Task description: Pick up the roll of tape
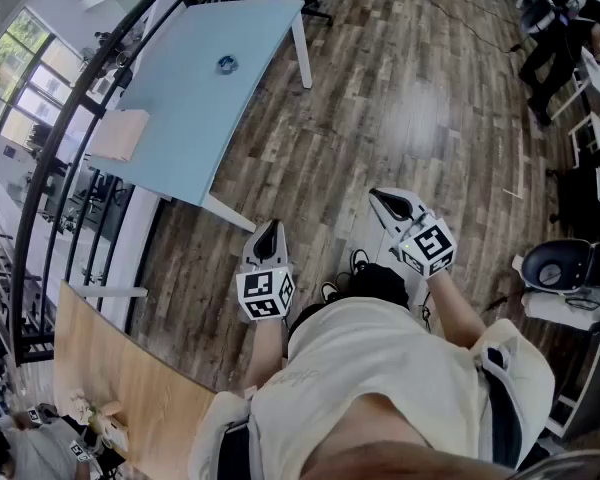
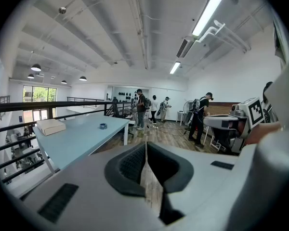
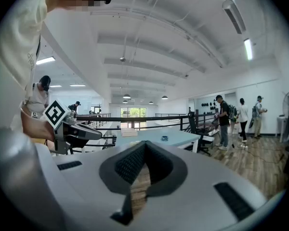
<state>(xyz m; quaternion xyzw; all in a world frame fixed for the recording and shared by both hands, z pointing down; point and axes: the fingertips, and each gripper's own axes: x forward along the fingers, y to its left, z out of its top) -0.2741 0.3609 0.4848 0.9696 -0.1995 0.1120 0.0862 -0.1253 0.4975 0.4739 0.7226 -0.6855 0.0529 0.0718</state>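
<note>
Left gripper (image 1: 270,227), right gripper (image 1: 378,195) (fingers together) well apart from probable tape roll (image 1: 227,64).

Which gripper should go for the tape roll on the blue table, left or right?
Left, probably. In the head view the left gripper is on the side of the table, nearer the tape roll than the right gripper. Both are shut, empty and well short of it.

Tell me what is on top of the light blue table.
On the table, a small roll of tape sits near the middle and a flat tan box lies at one end. Anything under the box is covered.
</note>
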